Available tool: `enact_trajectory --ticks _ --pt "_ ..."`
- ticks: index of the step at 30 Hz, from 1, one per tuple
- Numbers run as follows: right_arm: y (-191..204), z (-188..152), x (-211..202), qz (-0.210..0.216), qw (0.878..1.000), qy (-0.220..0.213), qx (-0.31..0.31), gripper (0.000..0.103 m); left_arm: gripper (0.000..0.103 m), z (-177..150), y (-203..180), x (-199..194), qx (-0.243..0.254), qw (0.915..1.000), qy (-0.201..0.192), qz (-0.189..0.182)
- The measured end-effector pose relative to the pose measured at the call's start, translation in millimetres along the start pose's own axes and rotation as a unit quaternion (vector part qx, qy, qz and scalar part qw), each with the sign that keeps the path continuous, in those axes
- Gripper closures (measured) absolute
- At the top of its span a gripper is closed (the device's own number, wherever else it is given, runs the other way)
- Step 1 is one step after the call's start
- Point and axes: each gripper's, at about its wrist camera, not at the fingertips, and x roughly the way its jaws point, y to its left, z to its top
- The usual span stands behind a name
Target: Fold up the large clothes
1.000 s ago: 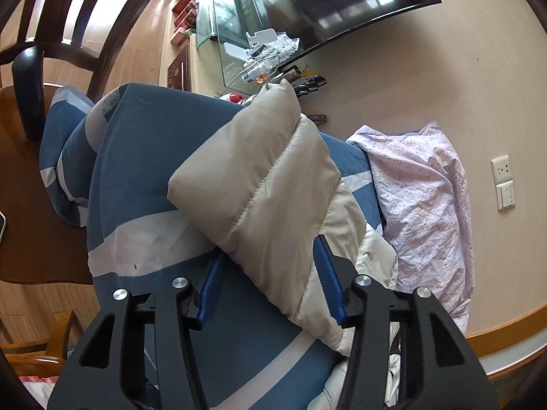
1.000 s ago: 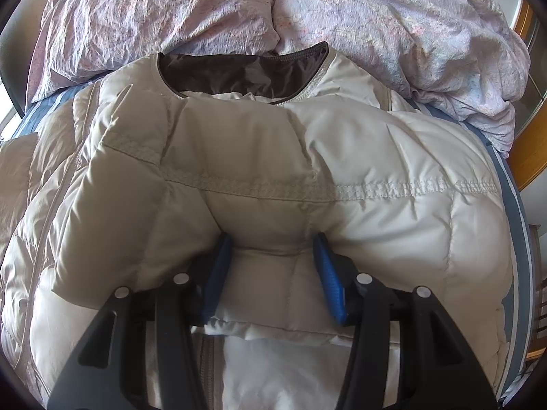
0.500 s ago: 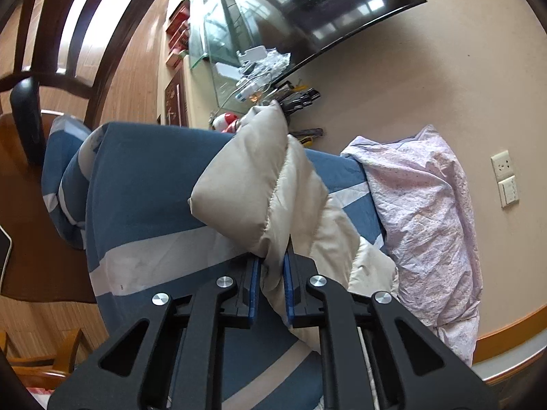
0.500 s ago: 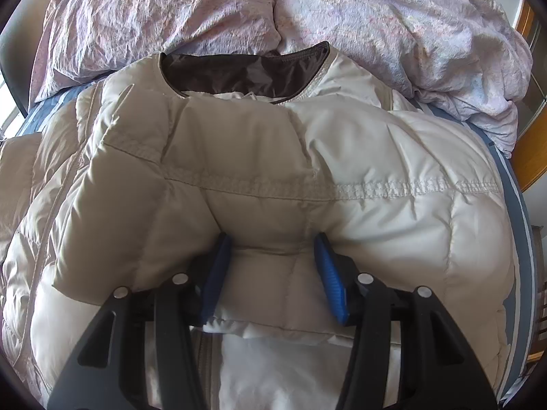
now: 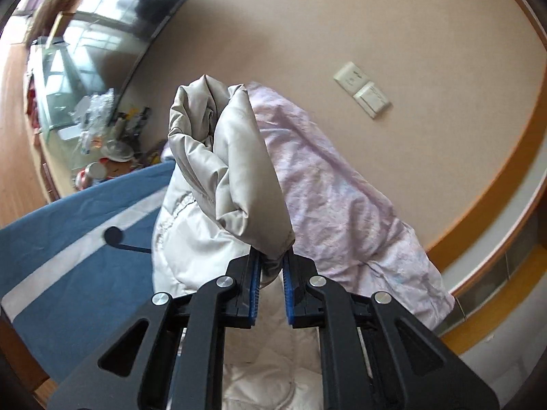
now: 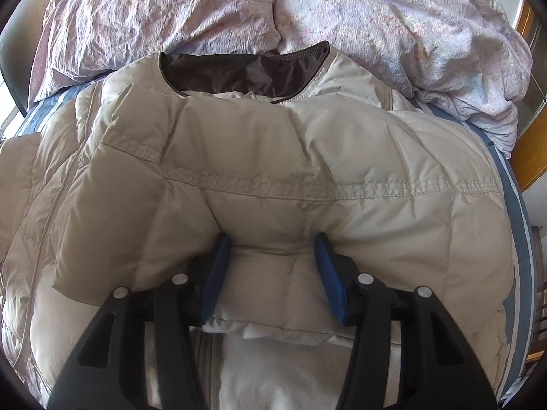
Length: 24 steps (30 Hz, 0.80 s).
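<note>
A beige puffer jacket [image 6: 273,157] lies spread on the bed, its dark-lined collar [image 6: 239,71] toward the pillows. In the left wrist view my left gripper [image 5: 271,256] is shut on the end of one sleeve [image 5: 239,171]. The sleeve is lifted off the bed and stands bunched above the fingers. In the right wrist view my right gripper [image 6: 271,239] points down at the jacket. Its blue pads [image 6: 215,273] pinch a thick padded fold of the other sleeve, which lies across the jacket's chest.
A crumpled lilac quilt [image 6: 154,10] lies beyond the collar and shows as a heap [image 5: 342,188] behind the raised sleeve. The blue and white striped sheet [image 5: 68,239] covers the bed. A wall socket [image 5: 362,92], a television [image 5: 136,10] and a cluttered glass cabinet [image 5: 68,85] stand beyond.
My left gripper closed on the sleeve that lay between its open fingers, then rose and rolled, lifting the sleeve off the blue sheet. The right gripper kept still on its fold.
</note>
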Motion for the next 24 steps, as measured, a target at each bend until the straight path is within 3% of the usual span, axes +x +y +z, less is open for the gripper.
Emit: enact_trajectory --ticks 5,11,16,24 --pt "0 0 1 0.001 1.000 0.002 0.002 0.051 0.092 -25 -72 31 0.070 0.9935 0.054 -0.071" --pt "-3 1 0 0.011 1.000 0.003 0.005 0.050 0.092 -75 -137 74 0.117 0.9742 0.132 -0.140" --pt "-31 -4 -20 0.062 0.997 -0.016 0.045 0.046 0.093 -124 -165 108 0.129 0.9586 0.197 -0.160" --pt "-93 -16 -50 0.056 0.990 -0.055 0.113 0.042 0.093 -165 -199 129 0.162 0.9465 0.227 -0.162"
